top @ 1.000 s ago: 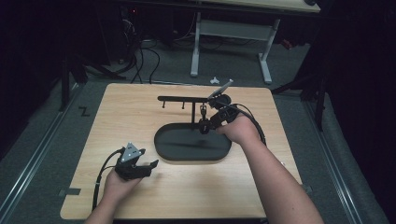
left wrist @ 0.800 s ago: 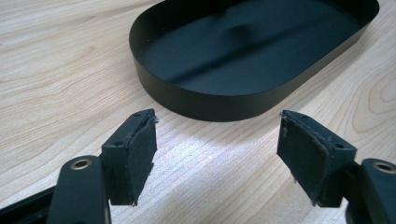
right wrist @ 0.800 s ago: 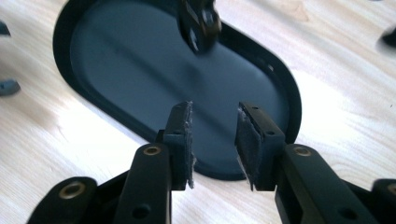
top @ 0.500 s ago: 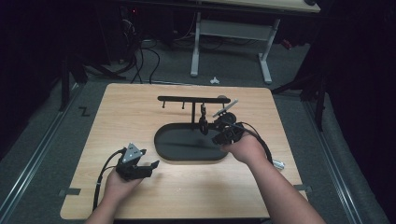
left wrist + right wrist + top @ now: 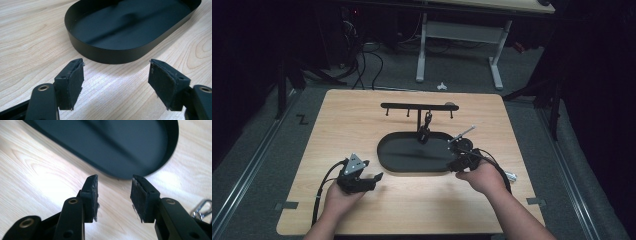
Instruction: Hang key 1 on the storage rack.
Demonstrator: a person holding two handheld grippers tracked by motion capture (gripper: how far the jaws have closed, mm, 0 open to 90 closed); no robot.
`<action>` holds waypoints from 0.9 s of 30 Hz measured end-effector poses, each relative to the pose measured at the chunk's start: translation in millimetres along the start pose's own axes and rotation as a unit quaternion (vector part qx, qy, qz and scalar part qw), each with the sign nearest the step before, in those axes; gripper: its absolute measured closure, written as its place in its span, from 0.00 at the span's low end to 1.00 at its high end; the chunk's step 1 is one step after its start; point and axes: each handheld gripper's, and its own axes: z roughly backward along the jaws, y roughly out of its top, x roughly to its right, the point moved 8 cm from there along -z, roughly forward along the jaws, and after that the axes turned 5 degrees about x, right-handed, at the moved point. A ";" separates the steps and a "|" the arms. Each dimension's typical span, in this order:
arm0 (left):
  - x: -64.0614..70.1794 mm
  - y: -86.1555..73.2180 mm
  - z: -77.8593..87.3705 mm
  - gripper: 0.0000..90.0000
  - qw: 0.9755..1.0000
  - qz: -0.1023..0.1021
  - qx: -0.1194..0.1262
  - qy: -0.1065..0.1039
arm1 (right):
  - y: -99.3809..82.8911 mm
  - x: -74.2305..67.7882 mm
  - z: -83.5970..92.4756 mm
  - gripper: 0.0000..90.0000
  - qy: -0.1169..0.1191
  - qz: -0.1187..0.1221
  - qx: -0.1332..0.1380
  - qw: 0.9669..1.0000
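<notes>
The black oval tray (image 5: 412, 155) sits near the middle of the wooden table (image 5: 337, 125), and everything here is placed from it. A black T-shaped hook stand (image 5: 418, 107) rises from the tray's far edge, with a small dark item (image 5: 426, 127) hanging from one hook over the tray's far part.

The right gripper (image 5: 460, 163) sits at the tray's near right end, just beside the rim. In the right gripper view its jaws (image 5: 113, 195) are parted with nothing between the pads, bare wood under them and the tray's rounded end just ahead; they have just been opening. A bit of shiny metal (image 5: 201, 211) lies on the table at that view's right edge.

The left gripper (image 5: 374, 178) rests on the table off the tray's near left corner, apart from the rim. In the left gripper view its jaws (image 5: 116, 75) are spread wide and empty, the tray wall (image 5: 110, 53) close in front
</notes>
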 end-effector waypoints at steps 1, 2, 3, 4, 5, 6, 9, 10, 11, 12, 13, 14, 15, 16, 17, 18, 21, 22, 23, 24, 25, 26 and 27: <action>0.0 0.0 0.0 0.32 1.000 0.000 0.000 0.000 | 0.0 0.0 0.0 0.64 0.000 0.000 0.000 1.000; -0.1 -0.3 -0.1 0.32 1.000 -0.001 -0.002 -0.001 | -8.3 5.3 -0.7 0.64 -0.003 -0.004 -0.004 1.000; -0.1 -0.3 -0.1 0.32 1.000 -0.001 -0.002 -0.001 | -8.3 5.3 -0.7 0.64 -0.003 -0.004 -0.004 1.000; 0.0 -0.3 -0.2 0.32 1.000 -0.001 -0.002 -0.001 | -15.2 10.2 -1.6 0.64 -0.005 -0.009 -0.009 1.000; -0.1 -0.3 -0.3 0.32 1.000 -0.001 -0.001 -0.001 | -19.1 13.7 -2.0 0.64 -0.008 -0.011 -0.013 1.000; 0.0 -0.4 -0.2 0.32 1.000 -0.002 -0.002 -0.001 | -22.8 17.4 -2.5 0.64 -0.011 -0.012 -0.015 1.000; 0.5 -0.4 -0.6 0.32 1.000 0.000 -0.001 -0.002 | -33.1 28.6 -4.0 0.66 -0.019 -0.020 -0.024 0.999; 0.6 -0.4 -0.6 0.32 1.000 0.000 -0.001 -0.002 | -35.9 32.7 -4.7 0.66 -0.022 -0.023 -0.025 0.999; 0.6 -0.4 -0.6 0.32 1.000 0.000 -0.001 -0.002 | -35.9 32.7 -4.7 0.66 -0.022 -0.023 -0.025 0.999; 0.7 -0.7 -0.7 0.32 1.000 -0.001 -0.003 -0.003 | -40.5 41.4 -5.0 0.67 -0.029 -0.030 -0.028 0.999; 0.7 -0.7 -0.7 0.32 1.000 -0.001 -0.003 -0.003 | -40.5 41.4 -5.0 0.67 -0.029 -0.030 -0.028 0.999; 0.6 -1.0 -1.0 0.32 1.000 -0.001 -0.004 -0.003 | -44.0 50.6 -4.8 0.67 -0.034 -0.042 -0.031 0.998; 0.5 -1.1 -1.2 0.32 1.000 -0.001 -0.004 -0.002 | -44.8 53.3 -5.0 0.67 -0.036 -0.047 -0.031 0.998; 0.4 -1.2 -1.1 0.32 1.000 -0.001 -0.005 -0.002 | -45.7 57.9 -5.3 0.66 -0.037 -0.047 -0.032 0.998; 0.4 -1.2 -1.1 0.32 1.000 -0.001 -0.005 -0.002 | -46.4 62.1 -5.4 0.66 -0.041 -0.052 -0.032 0.997; 0.3 -1.3 -1.0 0.32 1.000 -0.001 -0.005 -0.002 | -46.8 66.3 -6.0 0.65 -0.043 -0.058 -0.032 0.997; 0.0 -1.7 -0.8 0.32 1.000 -0.002 -0.007 -0.002 | -48.3 76.6 -7.4 0.62 -0.047 -0.073 -0.037 0.996; -0.1 -1.6 -0.7 0.32 1.000 -0.001 -0.007 -0.002 | -48.6 81.3 -8.8 0.61 -0.048 -0.080 -0.036 0.995; -0.1 -1.6 -0.7 0.32 1.000 -0.001 -0.007 -0.002 | -48.7 85.1 -10.1 0.61 -0.048 -0.085 -0.035 0.995; -0.2 -1.6 -0.5 0.32 1.000 -0.001 -0.006 -0.002 | -48.9 88.5 -11.5 0.61 -0.049 -0.090 -0.035 0.994; -0.2 -1.6 -0.5 0.32 1.000 -0.001 -0.006 -0.002 | -48.9 88.5 -11.5 0.61 -0.049 -0.090 -0.035 0.994; -0.4 -1.5 -0.4 0.32 1.000 -0.001 -0.006 -0.002 | -49.3 95.5 -14.0 0.61 -0.052 -0.097 -0.040 0.993; -0.4 -1.5 -0.3 0.32 1.000 -0.002 -0.005 -0.002 | -49.1 97.9 -15.4 0.61 -0.053 -0.100 -0.038 0.993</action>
